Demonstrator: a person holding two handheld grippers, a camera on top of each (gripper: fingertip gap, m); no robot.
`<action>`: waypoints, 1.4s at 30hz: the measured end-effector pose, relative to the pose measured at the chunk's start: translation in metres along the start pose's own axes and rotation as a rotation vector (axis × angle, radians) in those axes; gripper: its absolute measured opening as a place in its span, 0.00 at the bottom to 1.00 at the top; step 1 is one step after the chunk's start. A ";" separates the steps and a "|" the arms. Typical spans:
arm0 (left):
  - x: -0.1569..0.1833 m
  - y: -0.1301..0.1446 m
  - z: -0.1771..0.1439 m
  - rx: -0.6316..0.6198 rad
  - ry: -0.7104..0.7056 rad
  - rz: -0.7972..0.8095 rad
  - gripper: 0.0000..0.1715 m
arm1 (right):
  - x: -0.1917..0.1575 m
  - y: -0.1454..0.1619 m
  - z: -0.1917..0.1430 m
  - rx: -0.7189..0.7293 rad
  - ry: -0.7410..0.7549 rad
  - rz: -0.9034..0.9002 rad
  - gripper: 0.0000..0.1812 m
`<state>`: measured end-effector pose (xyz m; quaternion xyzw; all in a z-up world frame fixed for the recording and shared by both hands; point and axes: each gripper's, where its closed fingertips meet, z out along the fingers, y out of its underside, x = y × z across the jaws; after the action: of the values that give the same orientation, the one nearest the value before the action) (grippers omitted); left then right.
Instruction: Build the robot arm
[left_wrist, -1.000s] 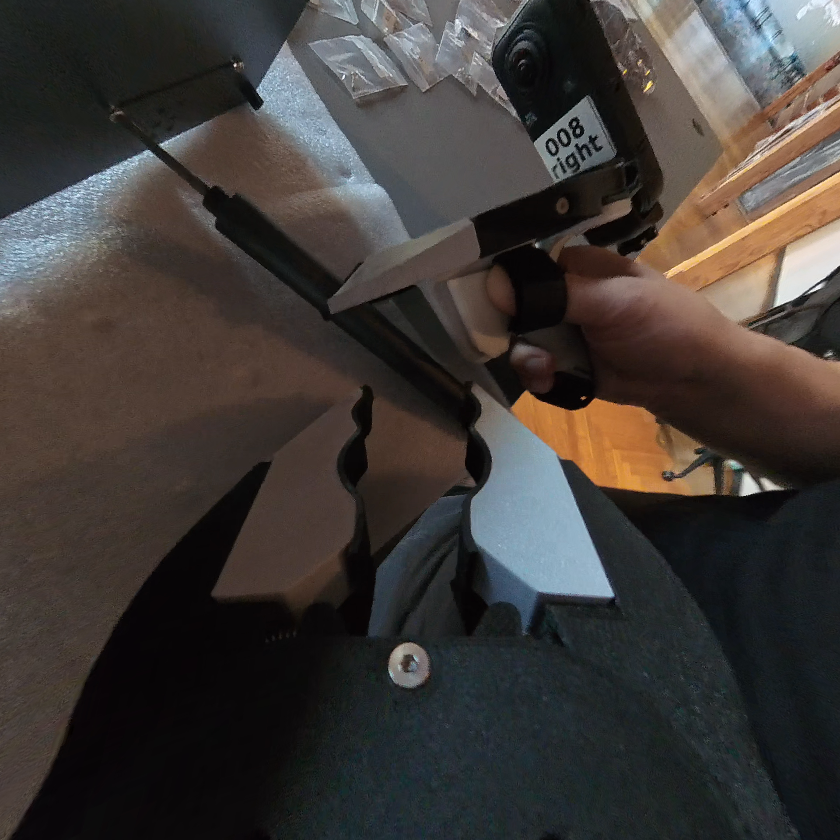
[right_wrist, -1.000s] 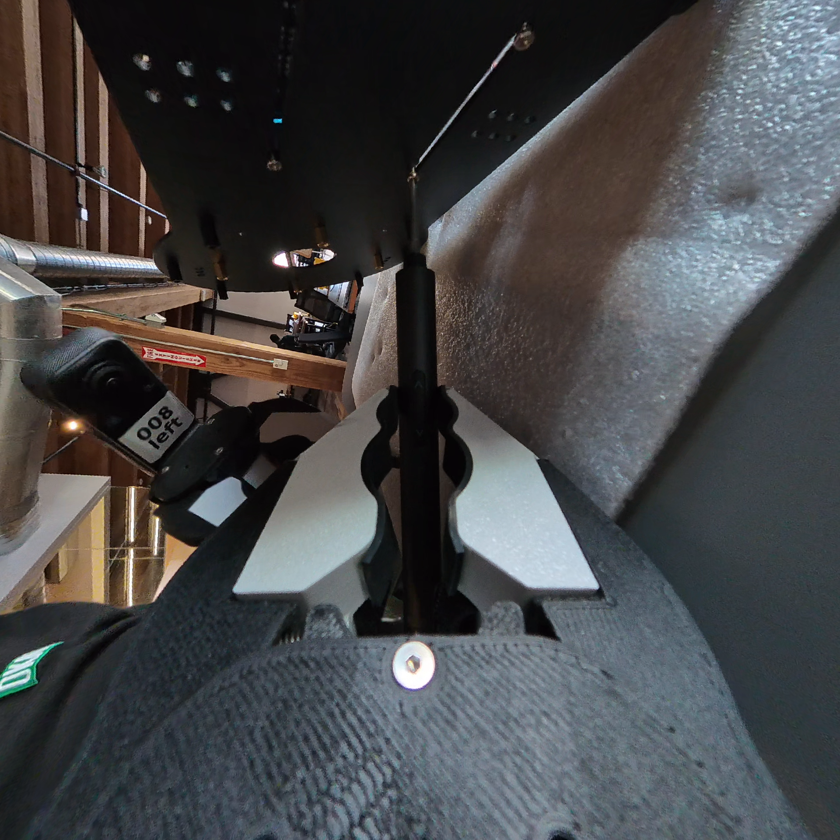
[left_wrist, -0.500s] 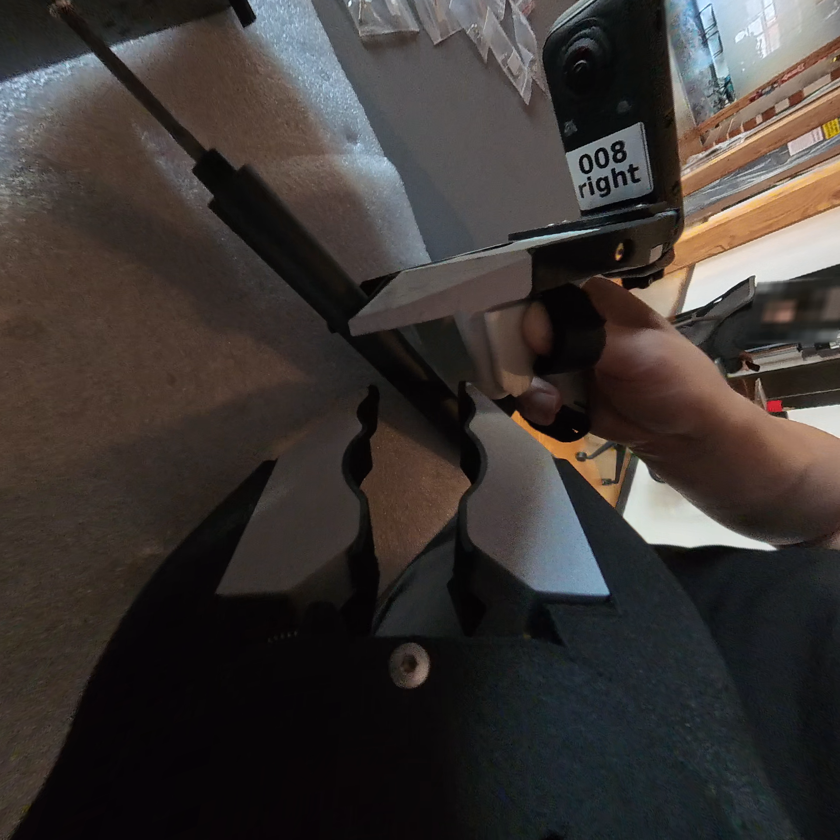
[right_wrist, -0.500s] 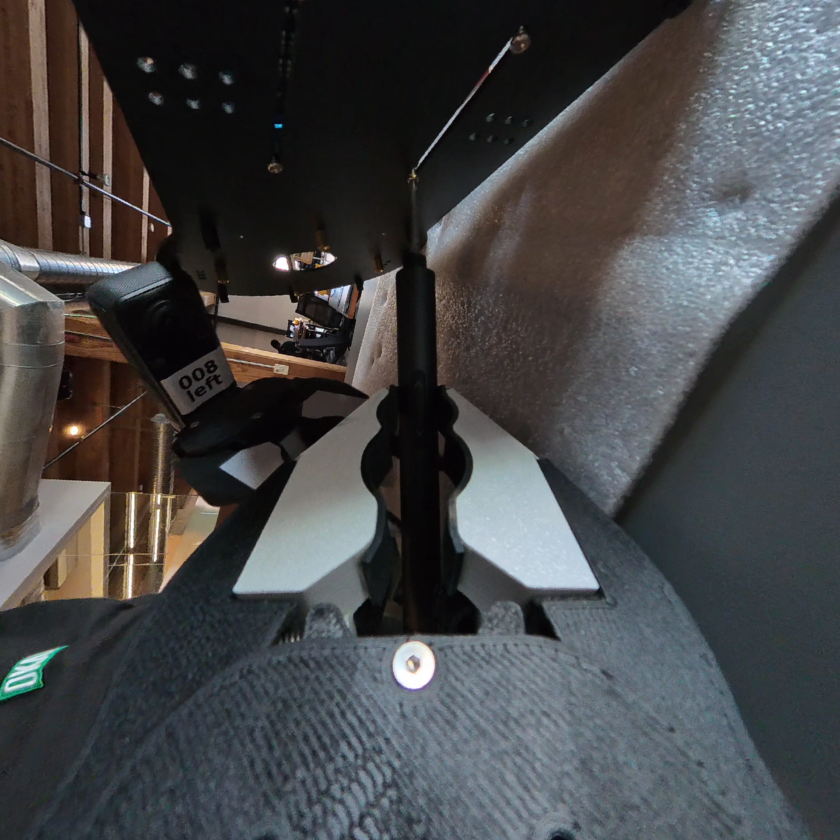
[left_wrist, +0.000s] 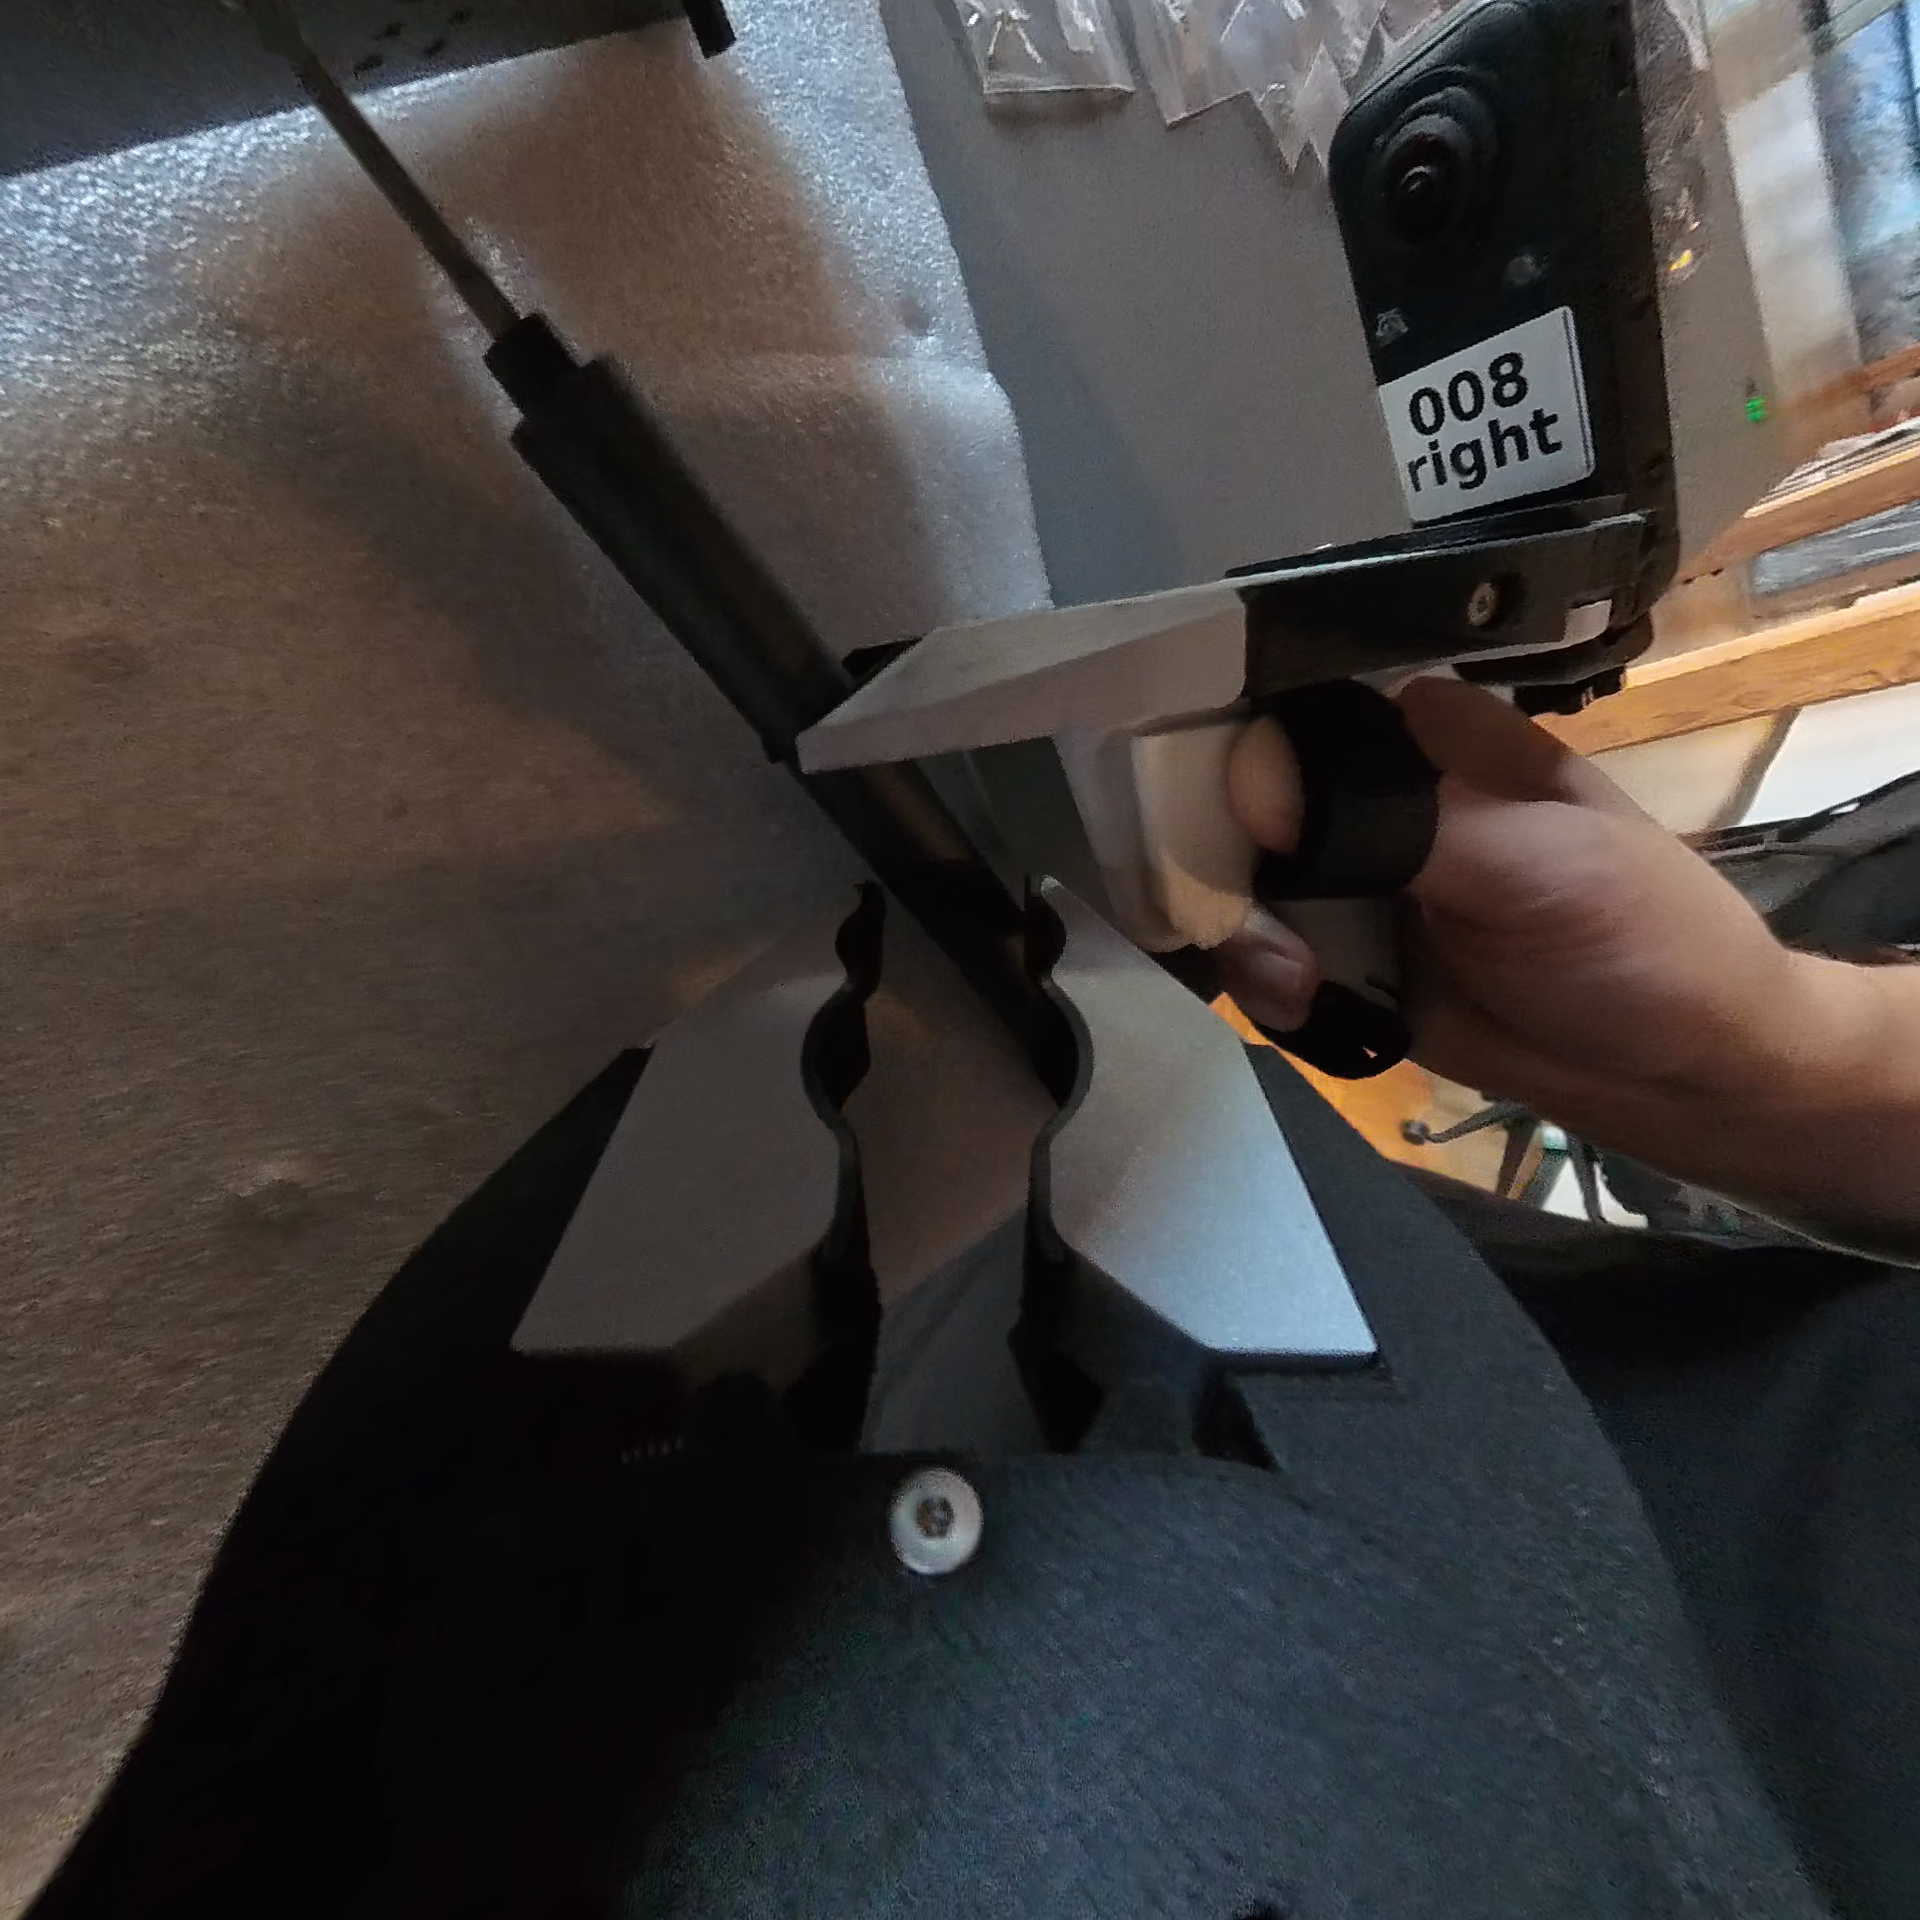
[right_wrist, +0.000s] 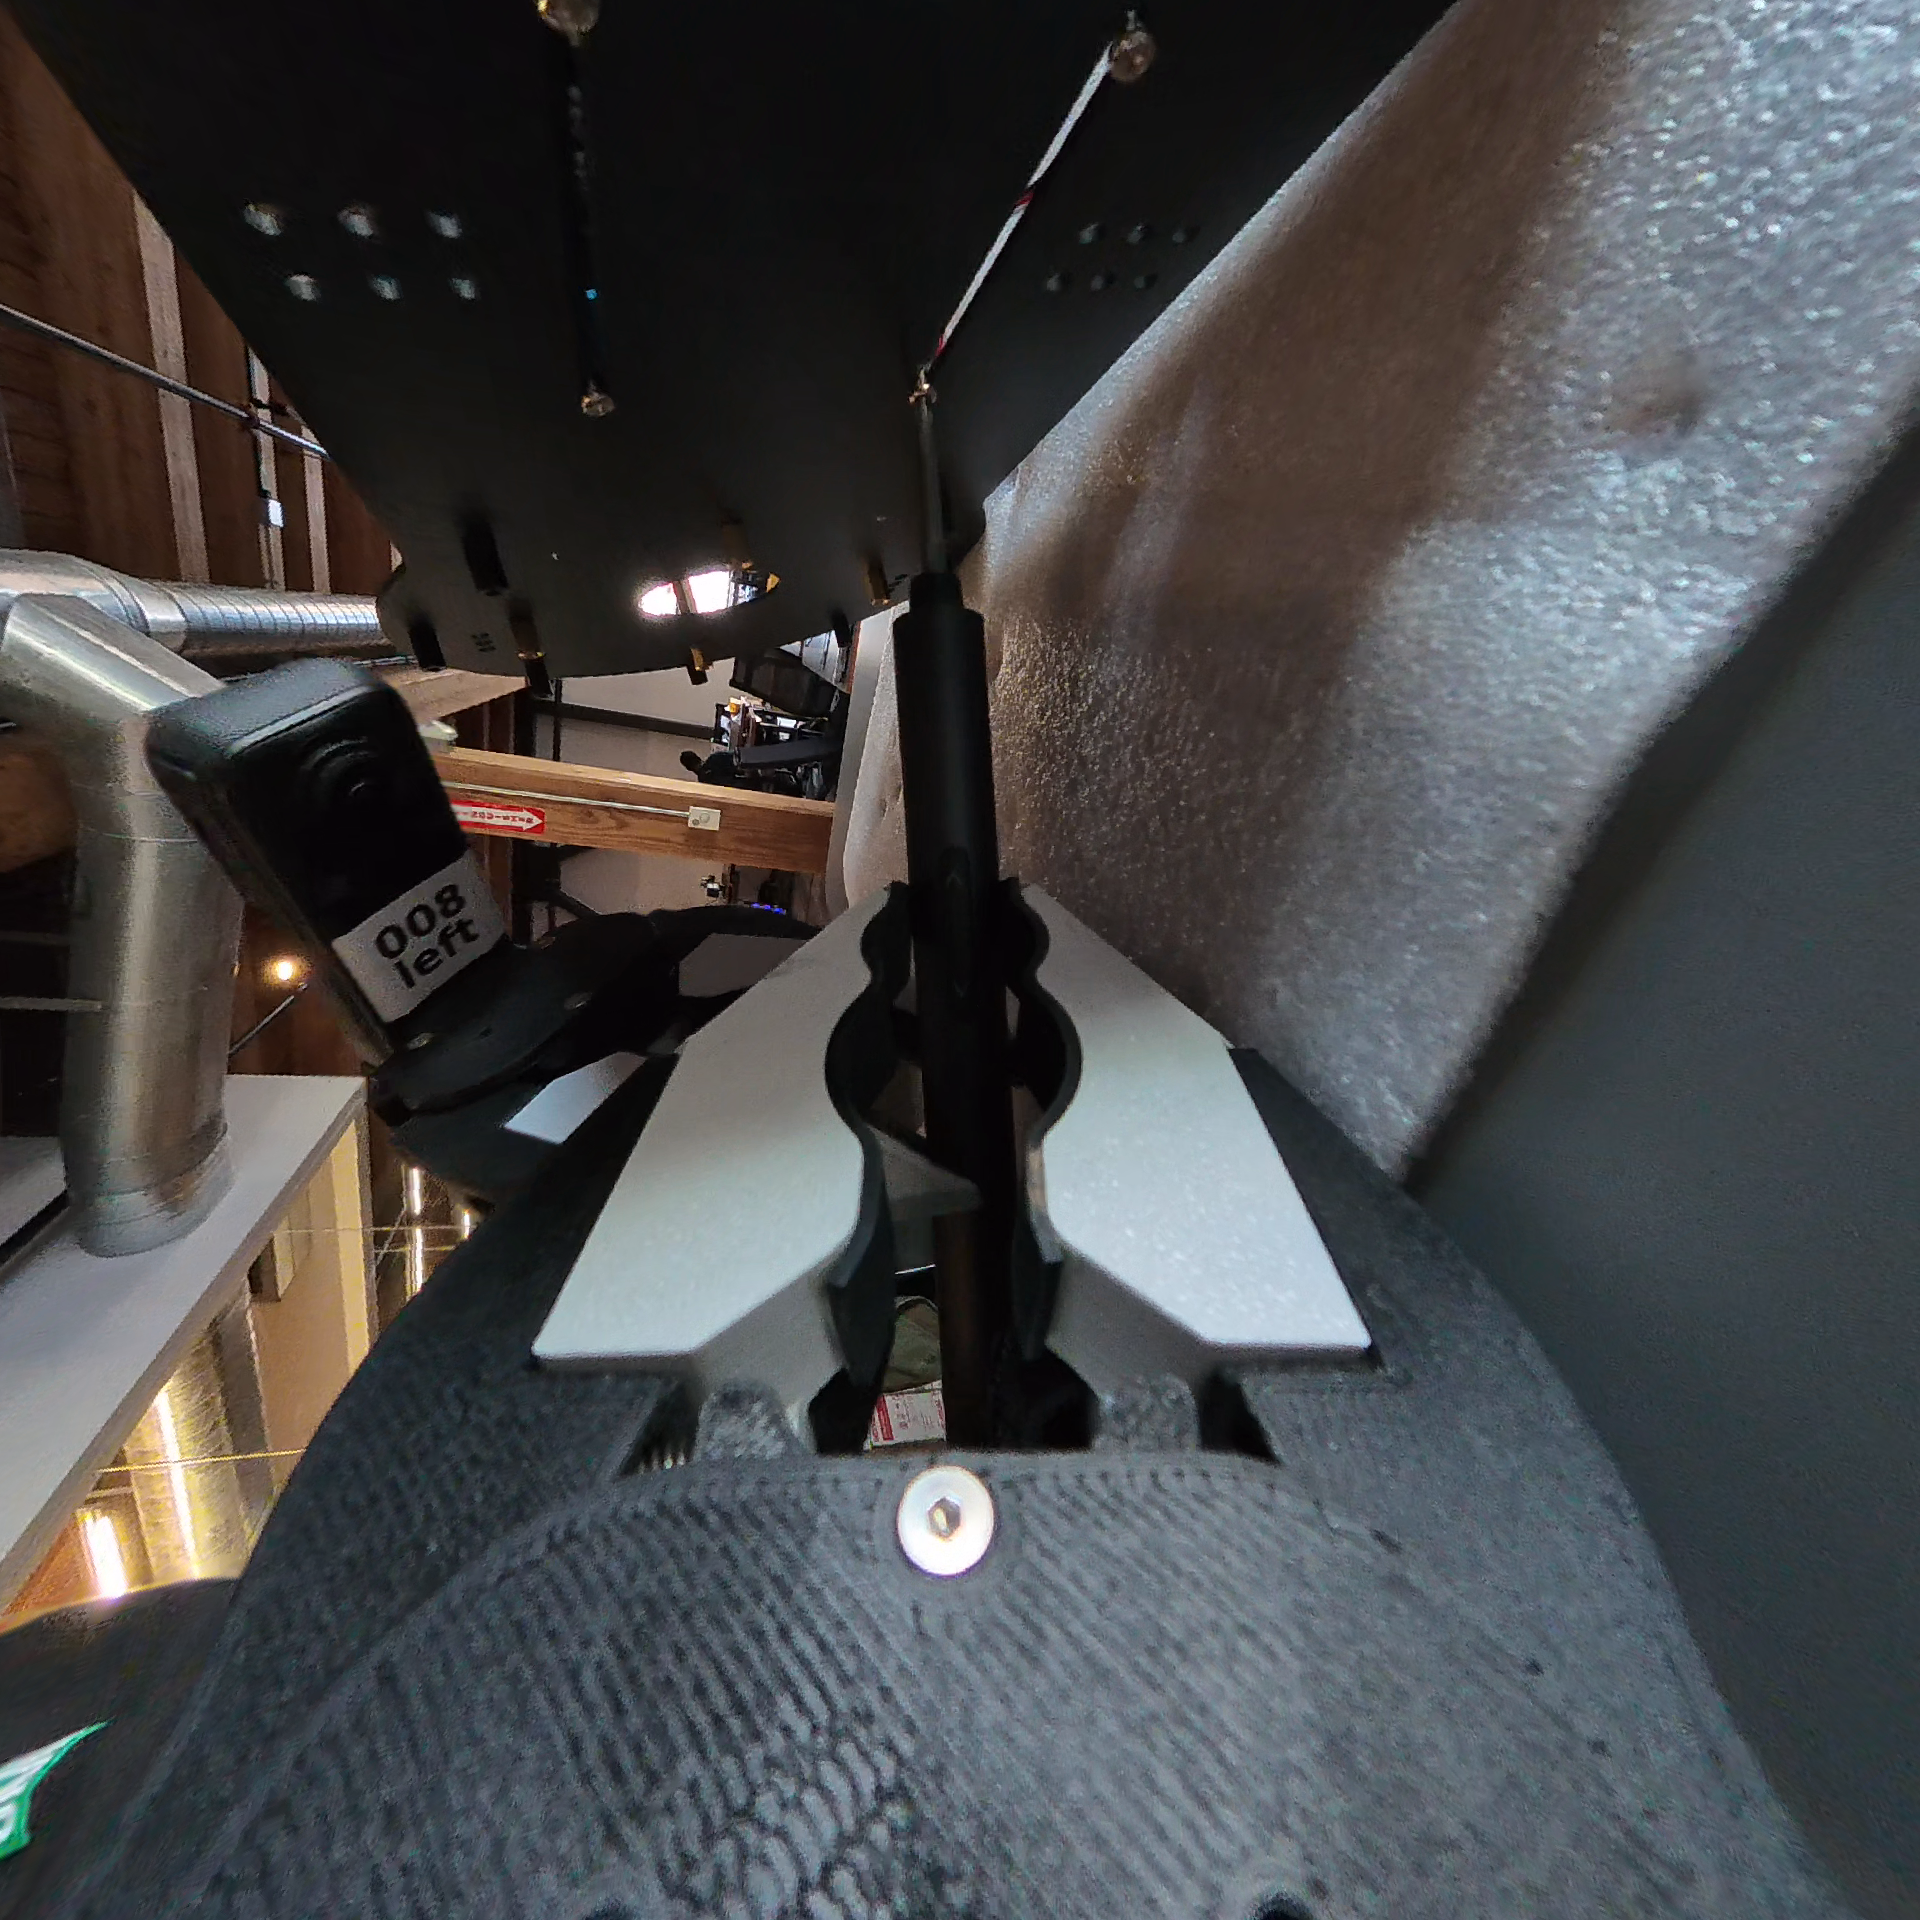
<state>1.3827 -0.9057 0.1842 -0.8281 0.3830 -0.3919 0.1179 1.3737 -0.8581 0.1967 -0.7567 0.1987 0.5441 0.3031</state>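
My right gripper (right_wrist: 948, 904) is shut on a slim black screwdriver (right_wrist: 951, 748). Its thin metal shaft points up, and its tip meets a small screw (right_wrist: 920, 390) on a black perforated panel (right_wrist: 727, 260). In the left wrist view the right gripper (left_wrist: 987, 675) shows from the side, held by a person's hand (left_wrist: 1558, 914). My left gripper (left_wrist: 951, 914) is open. The rear part of the screwdriver (left_wrist: 665, 520) runs down between its fingertips, close to the right finger. The left gripper's body (right_wrist: 499, 1018) sits just left of the right gripper.
A sheet of white foam (left_wrist: 312, 831) lies under the panel and fills the right side of the right wrist view (right_wrist: 1403, 520). Several small clear bags (left_wrist: 1049, 52) lie on a grey table surface. A metal duct (right_wrist: 135, 935) and wooden beams stand behind.
My left gripper has moved in toward the right gripper, and the screwdriver's rear now lies between its open fingertips. The right gripper still holds the screwdriver at the screw.
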 end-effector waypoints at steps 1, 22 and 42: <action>0.000 0.000 0.000 -0.006 -0.010 0.002 0.14 | 0.000 0.000 0.000 -0.002 -0.001 0.001 0.09; 0.000 0.000 0.001 -0.002 -0.043 -0.054 0.12 | 0.006 -0.014 -0.027 -0.032 0.130 -0.266 0.15; -0.002 -0.001 0.000 0.018 -0.090 -0.031 0.12 | 0.003 -0.012 0.008 -0.116 0.146 -0.264 0.09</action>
<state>1.3830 -0.9034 0.1835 -0.8497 0.3608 -0.3595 0.1364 1.3762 -0.8440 0.1951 -0.8300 0.0873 0.4538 0.3124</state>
